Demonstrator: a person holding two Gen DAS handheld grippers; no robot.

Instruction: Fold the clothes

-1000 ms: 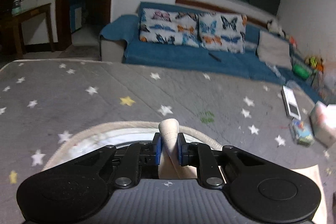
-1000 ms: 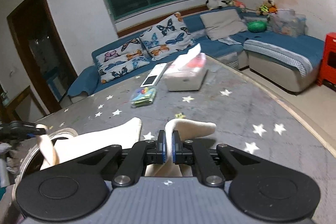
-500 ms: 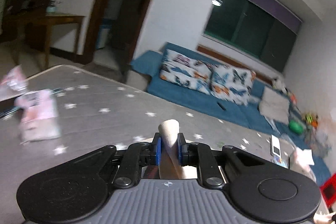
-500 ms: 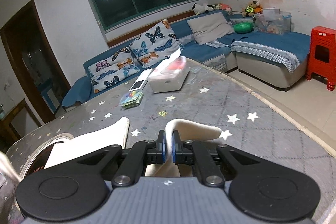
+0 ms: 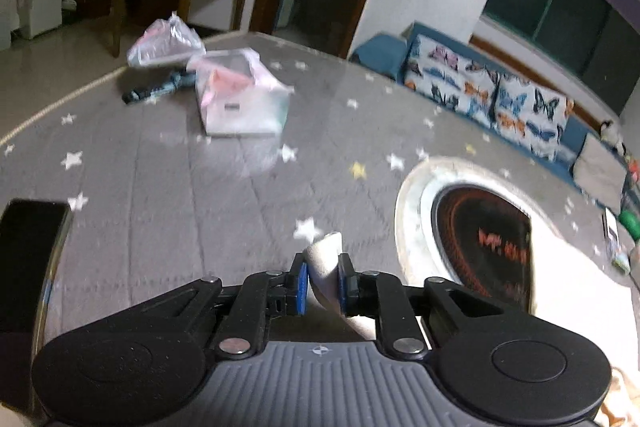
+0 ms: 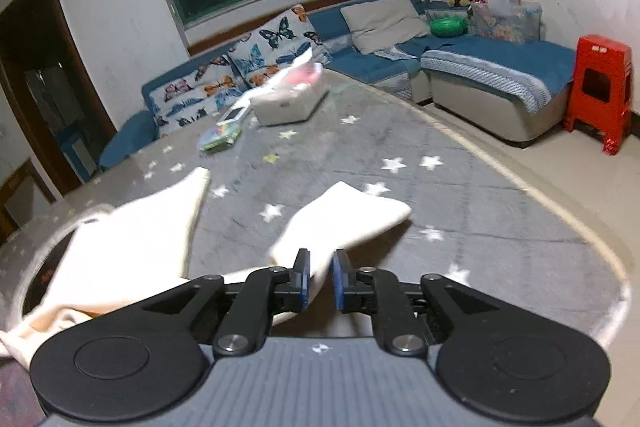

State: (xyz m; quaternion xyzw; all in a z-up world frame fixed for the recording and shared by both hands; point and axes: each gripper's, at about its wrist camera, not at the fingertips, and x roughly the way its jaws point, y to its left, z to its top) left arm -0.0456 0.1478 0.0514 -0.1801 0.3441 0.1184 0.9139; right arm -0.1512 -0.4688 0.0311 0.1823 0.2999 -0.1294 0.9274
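Gripping a bunched fold of the cream fabric garment (image 5: pixel 325 269), the left gripper (image 5: pixel 322 283) has narrow jaws that are opening, pads touching cloth. The right gripper (image 6: pixel 319 281) also has opening jaws, with a fold of that garment (image 6: pixel 344 217) between them. It lies on the grey star-patterned tablecloth (image 6: pixel 460 195). A white tissue box (image 6: pixel 290 103) sits at twelve o'clock, far back.

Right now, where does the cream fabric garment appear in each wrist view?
Left wrist view: the cream fabric garment shows as a bunched fold between the left gripper pads, low centre.
Right wrist view: the cream fabric garment spreads across the lower left and centre.
Shared landmark: the butterfly-print sofa cushions.
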